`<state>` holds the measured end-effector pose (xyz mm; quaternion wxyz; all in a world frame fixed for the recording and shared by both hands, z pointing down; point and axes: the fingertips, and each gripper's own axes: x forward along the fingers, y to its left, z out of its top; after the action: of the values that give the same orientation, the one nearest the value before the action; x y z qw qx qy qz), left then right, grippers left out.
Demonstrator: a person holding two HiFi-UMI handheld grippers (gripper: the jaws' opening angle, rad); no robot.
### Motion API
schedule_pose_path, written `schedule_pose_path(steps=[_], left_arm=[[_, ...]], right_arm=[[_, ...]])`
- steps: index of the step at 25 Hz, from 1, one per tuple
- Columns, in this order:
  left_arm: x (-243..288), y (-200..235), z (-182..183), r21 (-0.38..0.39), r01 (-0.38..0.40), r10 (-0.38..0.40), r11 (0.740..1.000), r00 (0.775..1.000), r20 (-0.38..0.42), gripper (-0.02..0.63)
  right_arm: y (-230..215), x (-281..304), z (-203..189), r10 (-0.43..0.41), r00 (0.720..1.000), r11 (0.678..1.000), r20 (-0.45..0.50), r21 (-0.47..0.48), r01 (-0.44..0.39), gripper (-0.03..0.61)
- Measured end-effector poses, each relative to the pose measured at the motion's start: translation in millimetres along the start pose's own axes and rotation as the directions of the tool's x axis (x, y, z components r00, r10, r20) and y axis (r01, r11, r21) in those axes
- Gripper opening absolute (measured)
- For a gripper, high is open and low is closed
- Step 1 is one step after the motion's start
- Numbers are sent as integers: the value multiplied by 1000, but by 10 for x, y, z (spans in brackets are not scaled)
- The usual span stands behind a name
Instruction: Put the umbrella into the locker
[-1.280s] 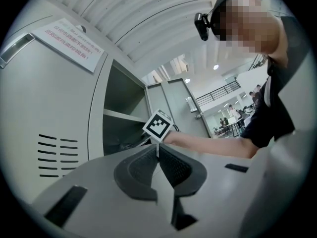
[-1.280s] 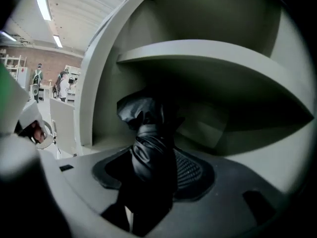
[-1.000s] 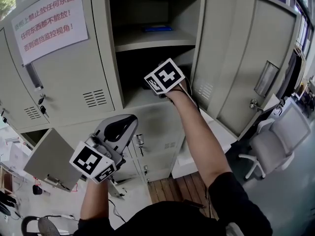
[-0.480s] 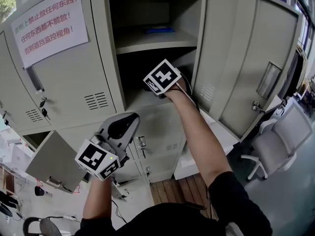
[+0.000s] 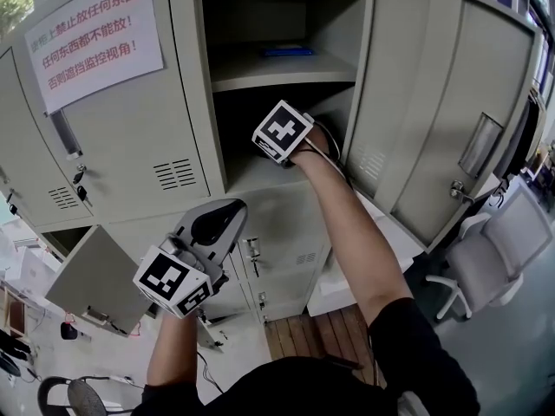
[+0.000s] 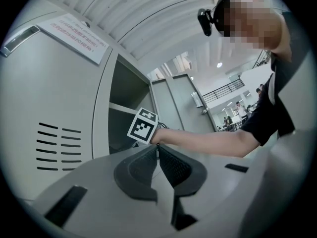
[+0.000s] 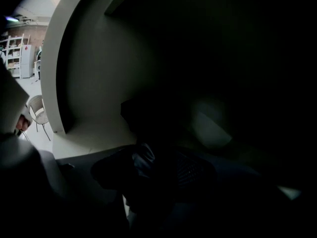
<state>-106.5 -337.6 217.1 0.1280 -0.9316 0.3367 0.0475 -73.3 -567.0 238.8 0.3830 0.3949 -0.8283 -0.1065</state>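
With the right tongs (image 7: 158, 158) pinching the umbrella (image 7: 142, 117) inside the locker (image 5: 196, 102), I'd rest it flat before releasing; left tongs (image 6: 157, 155) pressed together

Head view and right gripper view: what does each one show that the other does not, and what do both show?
Only the head view shows the left claw held low outside the locker, the paper notice on a shut door, and a blue thing on the upper shelf. Only the right gripper view shows what the right claw holds: a dark bundle, apparently the umbrella. Both show the pale floor of the open lower compartment.
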Motion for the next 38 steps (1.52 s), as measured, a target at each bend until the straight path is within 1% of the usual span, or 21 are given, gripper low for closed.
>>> schedule_pose_path(steps=[3, 12, 17, 20, 22, 25, 28, 30, 31, 33, 36, 38], left_arm=[[-15, 2, -10, -3, -6, 6, 1000, 1000, -3, 28], [-58, -23, -41, -9, -11, 11, 1000, 1000, -12, 28], [-103, -21, -41, -13, -19, 19, 1000, 1000, -7, 28], [-122, -40, -36, -16, -18, 18, 1000, 1000, -8, 28], [-129, -58, -32, -22, -16, 15, 1000, 1000, -7, 28], [-133, -68, -17, -30, -12, 12, 999, 1000, 1, 28], [-140, -87, -1, -34, -9, 9, 999, 1000, 4, 28], [-145, -105, 10, -35, -7, 7, 999, 1000, 7, 28], [-151, -109, 15, -34, -7, 7, 999, 1000, 9, 28], [-168, -101, 28, -32, -10, 11, 999, 1000, 12, 28], [-204, -72, 70, -39, -19, 20, 999, 1000, 18, 28], [-228, -63, 104, -38, -25, 26, 999, 999, 28, 28]], right_arm=[[-8, 44, 5, -11, 1000, 999, -14, -40, 11, 252], [22, -1, 15, -26, 1000, 997, -6, -72, 26, 253], [-15, -153, 46, -49, 999, 996, 23, -76, 50, 253], [-30, -254, 58, -39, 998, 997, 42, -62, 41, 253], [-16, -344, 78, -28, 997, 999, 70, -45, 31, 252], [-31, -504, 131, -34, 990, 999, 134, -18, 37, 238], [-43, -724, 233, -54, 974, 999, 222, 8, 54, 202], [-68, -909, 315, -103, 955, 994, 276, 9, 104, 174], [-75, -1006, 357, -123, 944, 992, 307, 13, 125, 148], [-62, -1199, 429, -138, 917, 990, 374, 34, 135, 124], [-14, -1476, 491, -136, 876, 991, 462, 66, 119, 93], [25, -1668, 517, -132, 841, 991, 525, 91, 99, 69]])
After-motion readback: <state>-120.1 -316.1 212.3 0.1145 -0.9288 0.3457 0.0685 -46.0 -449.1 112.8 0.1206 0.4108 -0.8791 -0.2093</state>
